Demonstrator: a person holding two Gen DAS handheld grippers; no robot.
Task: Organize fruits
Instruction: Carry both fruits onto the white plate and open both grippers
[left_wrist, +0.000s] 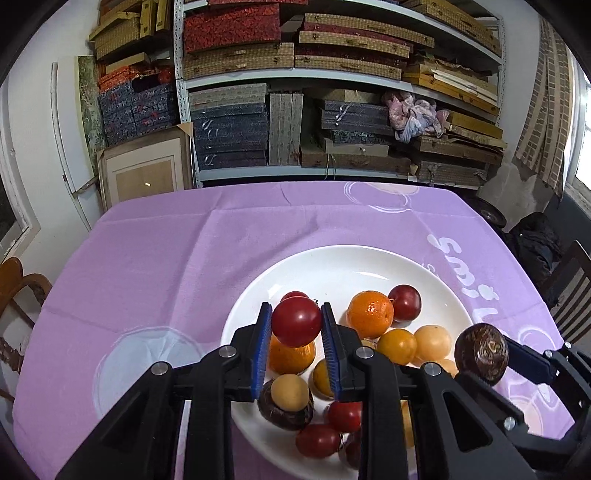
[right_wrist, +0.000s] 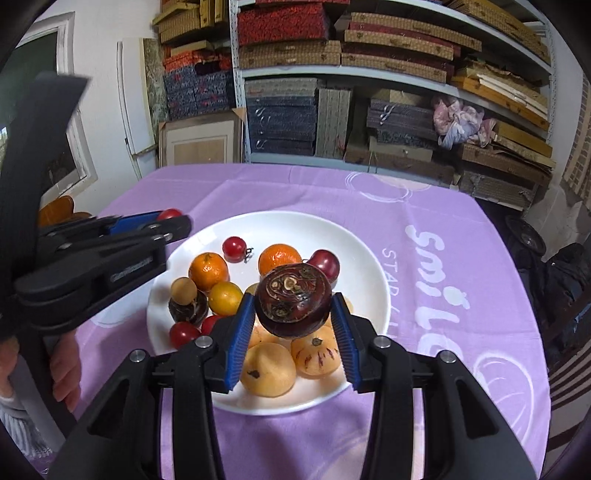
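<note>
Purple tablecloth (right_wrist: 295, 192) printed "smile" covers the table; on it, a white plate (right_wrist: 369, 266) of fruit. Above the plate, the left gripper (left_wrist: 296, 322) clamps a red tomato (left_wrist: 296, 322) and the right gripper (right_wrist: 293, 301) clamps a dark brown water chestnut (right_wrist: 293, 301). Oranges (right_wrist: 208, 271), yellow fruits and tomatoes lie below, partly hidden by the fingers. Shelves (left_wrist: 295, 74) of boxes stand behind.

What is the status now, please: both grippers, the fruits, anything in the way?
Left gripper shut on red tomato. Right gripper shut on dark brown fruit. Both above white plate of fruits. Nothing in the way.
</note>
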